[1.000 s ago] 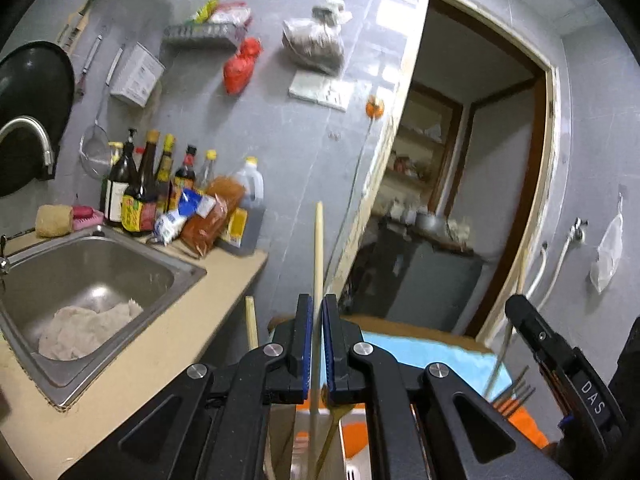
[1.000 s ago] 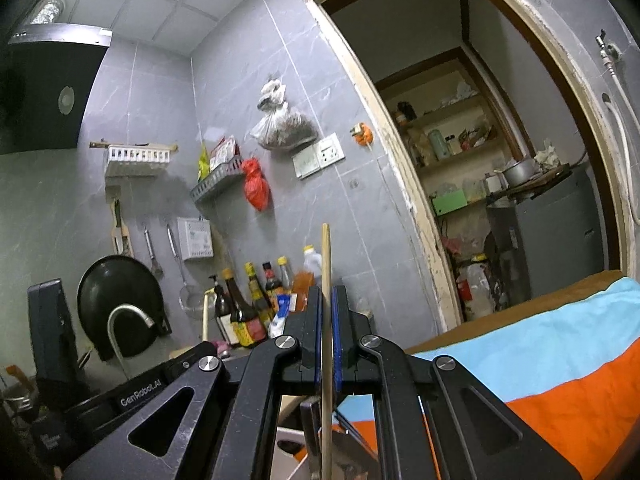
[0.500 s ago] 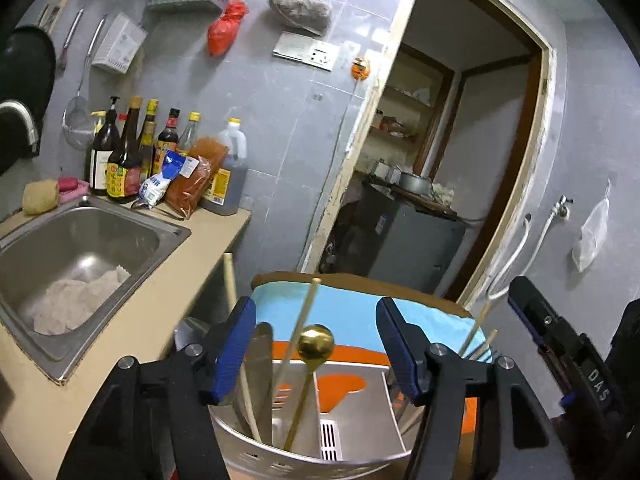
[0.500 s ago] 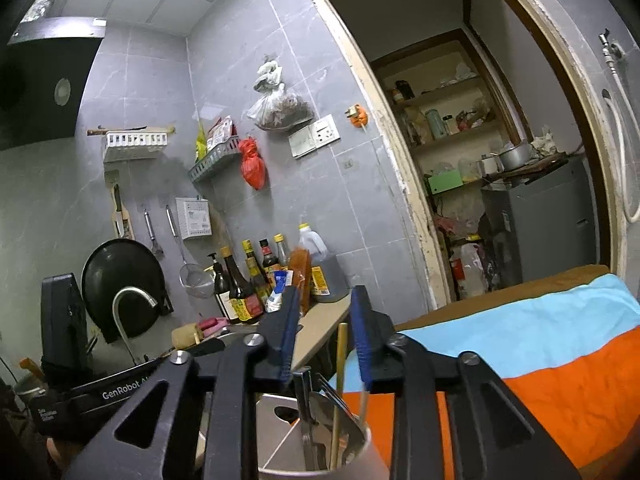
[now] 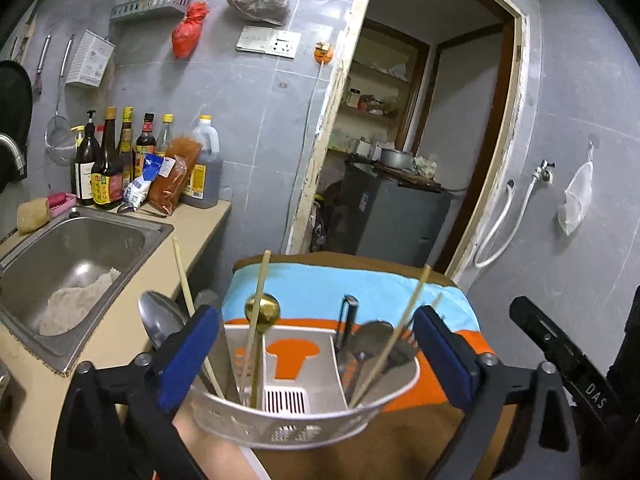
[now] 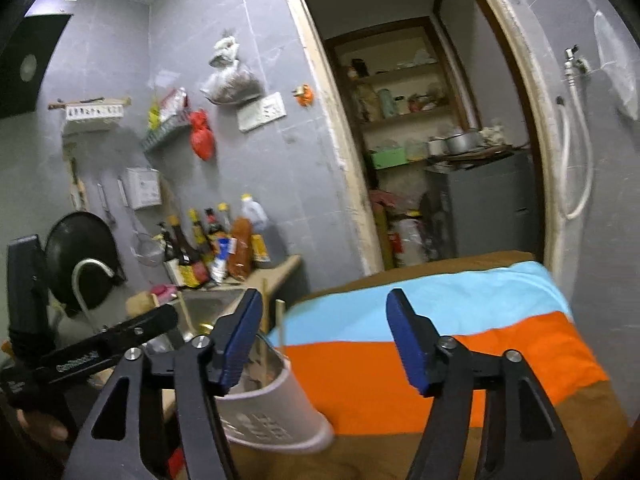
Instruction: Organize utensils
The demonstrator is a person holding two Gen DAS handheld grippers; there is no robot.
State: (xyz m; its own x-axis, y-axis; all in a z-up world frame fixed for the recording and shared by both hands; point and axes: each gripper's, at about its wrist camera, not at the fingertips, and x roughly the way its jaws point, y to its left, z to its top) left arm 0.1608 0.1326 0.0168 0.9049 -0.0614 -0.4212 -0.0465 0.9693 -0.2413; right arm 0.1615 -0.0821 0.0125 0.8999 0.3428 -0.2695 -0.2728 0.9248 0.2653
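1. Left gripper (image 5: 316, 354): my jaws stand wide, having just been opening. A second ago they were pinched on a chopstick; now the blue pads grip nothing, though the holder's rim and utensils show between them.
2. Right gripper (image 6: 324, 340): my jaws stand well apart, also just been opening. A second ago they too clamped a chopstick; now only the cloth shows between the pads.
3. Holder (image 5: 304, 424): a white perforated tub with an inner divider, standing on the cloth just beside the counter. It was mostly hidden behind the left jaws a second ago and is now in plain view below them; in the right view it sits at lower left, behind that gripper's left finger.
4. Chopsticks (image 5: 256, 320): released, now standing tilted in the holder. Two lean in the left part, another (image 5: 394, 344) leans in the right part.
5. Gold ladle (image 5: 262, 309): upright in the left part, its round end above the rim.
6. Spoon (image 5: 374, 338) and a black handle (image 5: 347, 316): in the right part.
7. Large spoon (image 5: 158, 318): at the holder's left edge, partly hidden by my left finger.
8. Cloth (image 6: 440, 340): blue, orange and brown bands, under the holder.
9. Counter (image 5: 120, 320): sink (image 5: 84, 248) at left with a rag in it, bottles (image 5: 108, 168) behind by the wall.
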